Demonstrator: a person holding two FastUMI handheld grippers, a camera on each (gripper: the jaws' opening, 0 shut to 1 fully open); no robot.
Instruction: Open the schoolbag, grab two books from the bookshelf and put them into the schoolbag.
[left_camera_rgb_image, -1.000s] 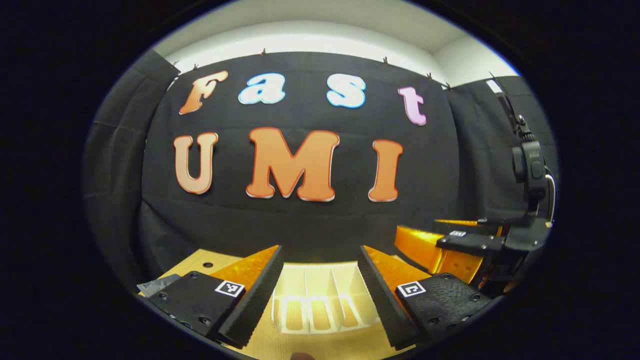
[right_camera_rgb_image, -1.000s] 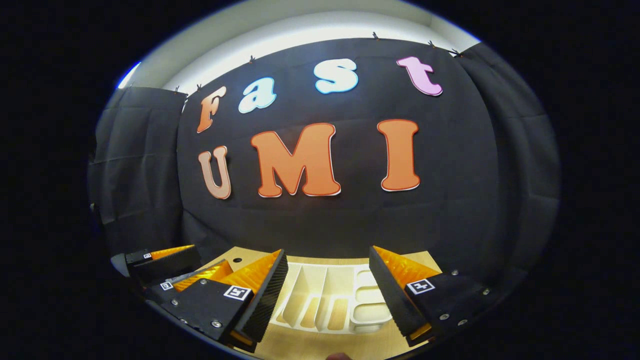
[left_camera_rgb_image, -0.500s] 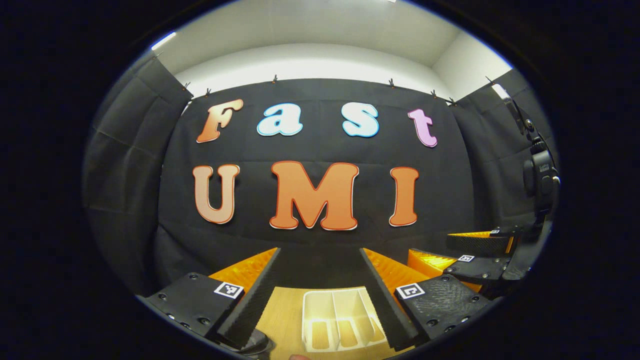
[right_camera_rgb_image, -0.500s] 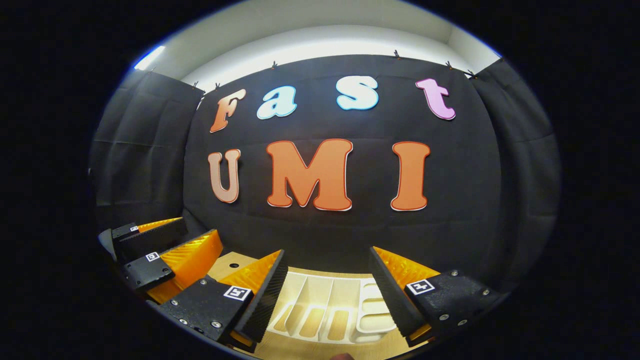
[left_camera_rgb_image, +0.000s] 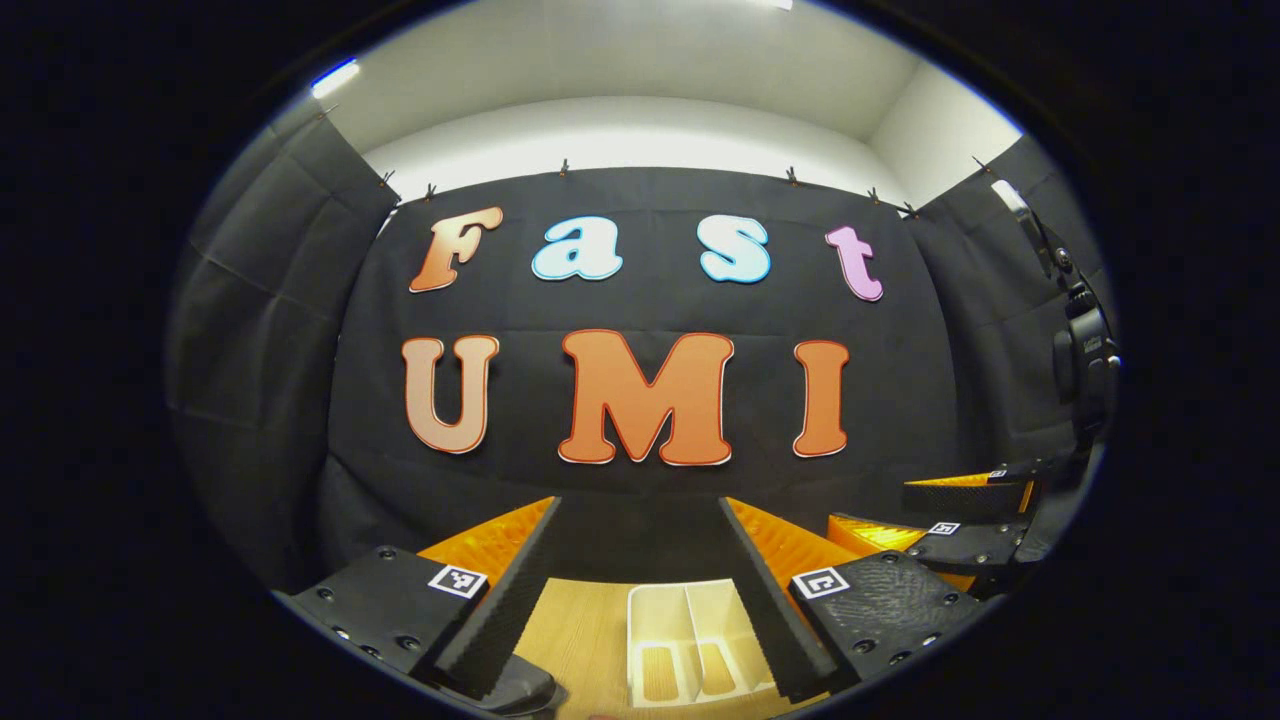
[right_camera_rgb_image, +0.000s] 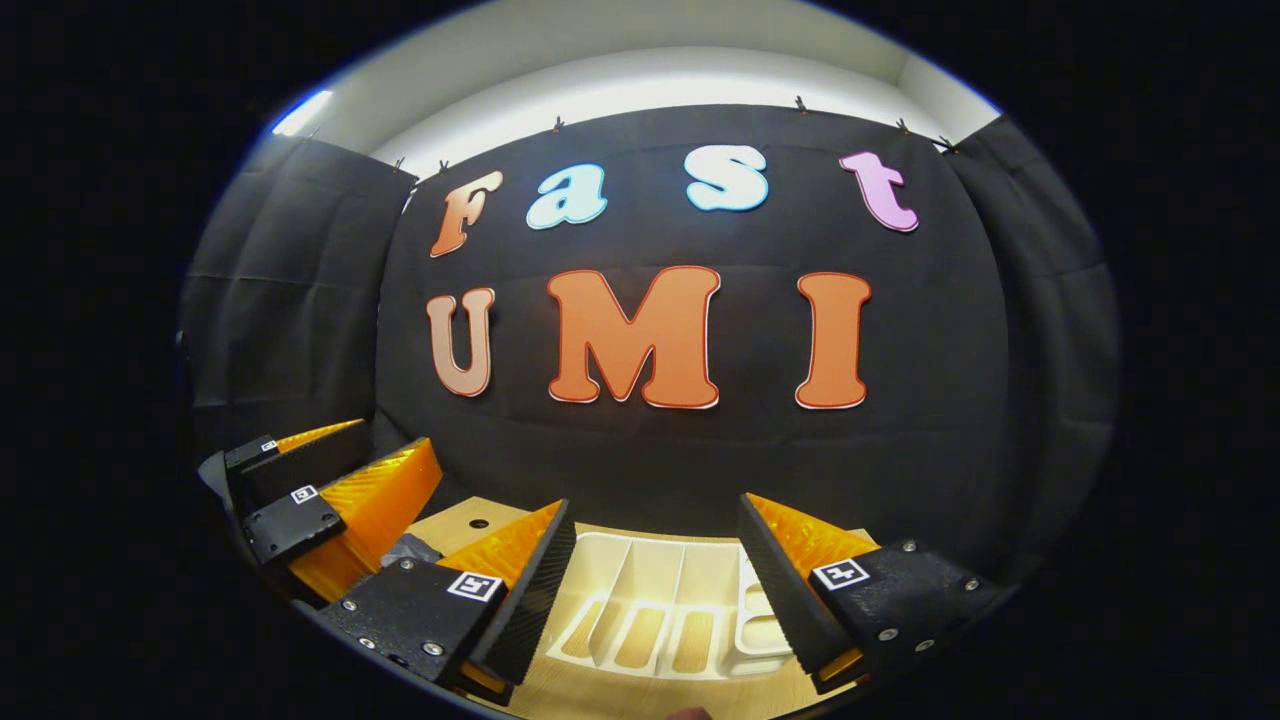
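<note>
A white slotted bookshelf rack (left_camera_rgb_image: 690, 625) lies on the wooden table (left_camera_rgb_image: 585, 625); wood shows through its slots. My left gripper (left_camera_rgb_image: 638, 500) hangs open above the rack's near side, nothing between its fingers. In the right gripper view the same rack (right_camera_rgb_image: 650, 590) sits under my right gripper (right_camera_rgb_image: 656, 500), which is open too and holds nothing. A dark grey scrap (left_camera_rgb_image: 520, 690) pokes out under the left finger; I cannot tell what it is. The right gripper (left_camera_rgb_image: 870, 508) shows at the right of the left gripper view, the left gripper (right_camera_rgb_image: 395, 435) at the left of the right gripper view.
Black cloth walls close the booth behind and on both sides. A black device on a stand (left_camera_rgb_image: 1085, 360) rises at the right. The table has a small hole (right_camera_rgb_image: 478, 522) near its back left, beside a grey scrap (right_camera_rgb_image: 408, 548).
Both views have tipped upward, so the rack has slid lower in both. In the left gripper view it now looks smaller and sits more to the right. Both grippers have stayed open.
</note>
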